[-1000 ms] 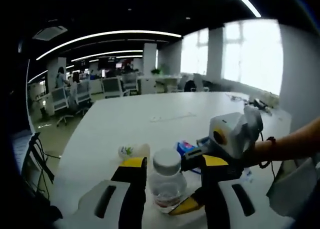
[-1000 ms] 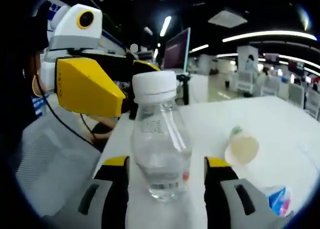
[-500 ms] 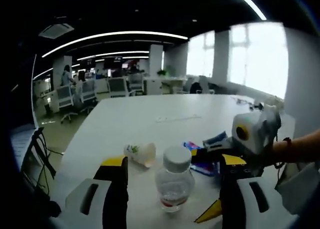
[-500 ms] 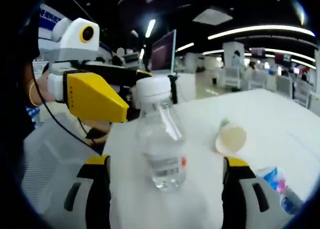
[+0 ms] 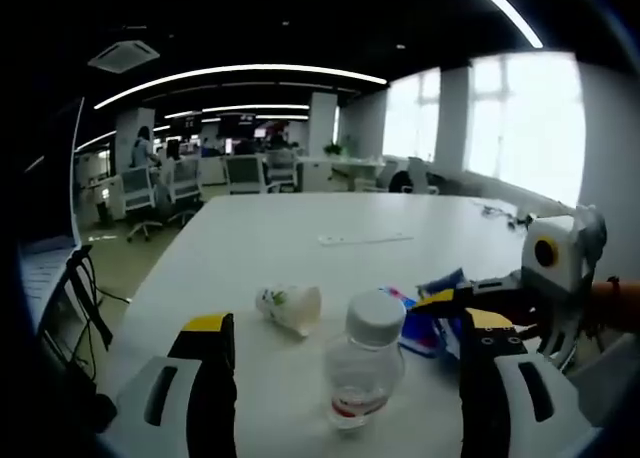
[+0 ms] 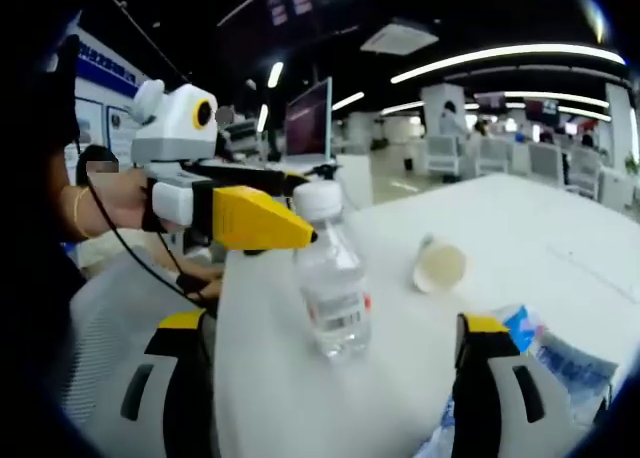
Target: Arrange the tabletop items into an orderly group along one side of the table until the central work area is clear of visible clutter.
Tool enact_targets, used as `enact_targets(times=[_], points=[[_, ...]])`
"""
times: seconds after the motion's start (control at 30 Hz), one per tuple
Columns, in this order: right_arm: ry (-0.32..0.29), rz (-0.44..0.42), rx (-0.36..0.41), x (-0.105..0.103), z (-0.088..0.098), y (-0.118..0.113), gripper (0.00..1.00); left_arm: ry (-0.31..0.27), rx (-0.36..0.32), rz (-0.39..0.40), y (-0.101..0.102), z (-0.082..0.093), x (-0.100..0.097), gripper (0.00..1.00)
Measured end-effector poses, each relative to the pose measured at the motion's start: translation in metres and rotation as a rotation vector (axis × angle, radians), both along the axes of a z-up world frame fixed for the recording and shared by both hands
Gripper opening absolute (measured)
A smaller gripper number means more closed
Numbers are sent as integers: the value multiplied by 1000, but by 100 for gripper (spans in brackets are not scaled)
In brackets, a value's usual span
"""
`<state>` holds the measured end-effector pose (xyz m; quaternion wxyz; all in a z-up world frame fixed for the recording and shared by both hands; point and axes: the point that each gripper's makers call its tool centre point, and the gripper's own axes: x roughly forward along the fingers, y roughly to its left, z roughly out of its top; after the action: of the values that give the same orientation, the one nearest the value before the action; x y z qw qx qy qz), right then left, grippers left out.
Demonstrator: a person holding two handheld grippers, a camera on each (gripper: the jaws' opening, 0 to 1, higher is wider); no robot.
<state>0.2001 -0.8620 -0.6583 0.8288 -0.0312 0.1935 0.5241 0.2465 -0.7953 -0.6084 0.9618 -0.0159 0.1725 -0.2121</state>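
We back both claws, jaws spread wide, off the bottle [image 5: 364, 372], released upright near the desk [image 5: 300, 228] edge; cup [image 5: 290, 306] and packets [image 5: 425, 323] remain.

Both cams low, close over table [image 5: 300, 228], facing bottle [image 5: 366, 373] [image 6: 331, 283] from opposite sides; shared: bottle, cup [image 5: 290, 307] [image 6: 439, 265].

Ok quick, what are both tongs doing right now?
Left tongs: open, holding nothing, bottle standing free between them.
Right tongs: open, holding nothing.
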Motion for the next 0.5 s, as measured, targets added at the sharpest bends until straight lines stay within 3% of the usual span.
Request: enact_targets(times=[0.1,0.5], points=[[0,-27,3,-2,3,-10,100,7,0,8,3,-4,2,100],[-14,-136,12,-4,12,-43,100,20,46,22,9,-18,2,100]])
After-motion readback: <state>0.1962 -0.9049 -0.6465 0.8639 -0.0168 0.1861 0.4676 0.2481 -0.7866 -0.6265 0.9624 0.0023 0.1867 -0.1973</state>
